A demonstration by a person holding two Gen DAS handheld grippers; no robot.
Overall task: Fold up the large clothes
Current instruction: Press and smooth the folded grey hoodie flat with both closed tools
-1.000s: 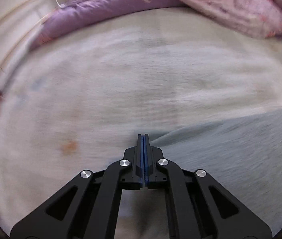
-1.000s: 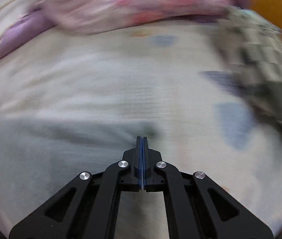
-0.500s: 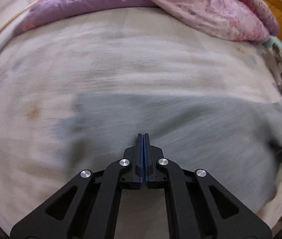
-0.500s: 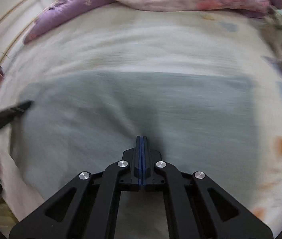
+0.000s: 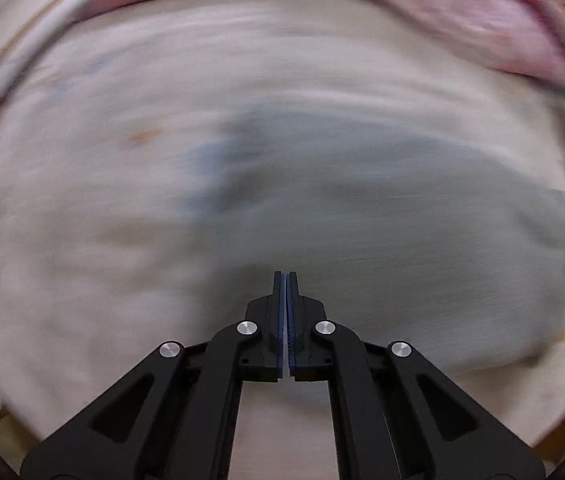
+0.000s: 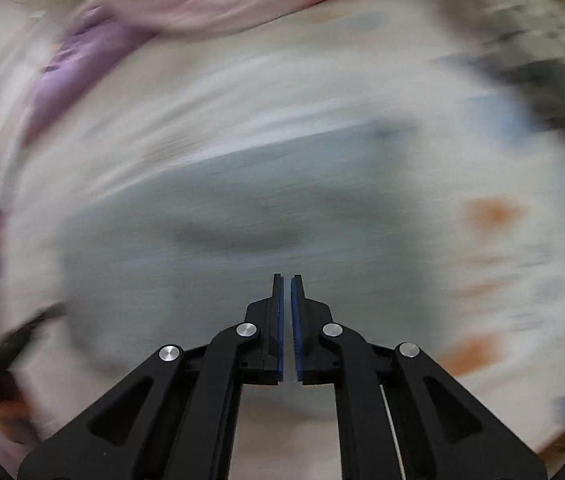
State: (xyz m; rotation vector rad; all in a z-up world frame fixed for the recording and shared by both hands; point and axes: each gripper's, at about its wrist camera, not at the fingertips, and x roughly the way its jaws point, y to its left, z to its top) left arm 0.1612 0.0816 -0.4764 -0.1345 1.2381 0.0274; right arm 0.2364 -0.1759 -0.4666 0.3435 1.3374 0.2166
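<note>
Grey-green garment, one, flat on cream bedsheet; left gripper jaws clenched empty; right gripper jaws barely parted, empty.

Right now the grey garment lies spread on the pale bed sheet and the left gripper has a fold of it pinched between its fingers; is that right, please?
Not quite. The left wrist view shows the left gripper shut on nothing. The grey garment does lie on the pale bed sheet.

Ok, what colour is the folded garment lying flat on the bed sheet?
Plain pale grey-green, no pattern visible; the folded garment shows best in the left wrist view, though blurred.
</note>
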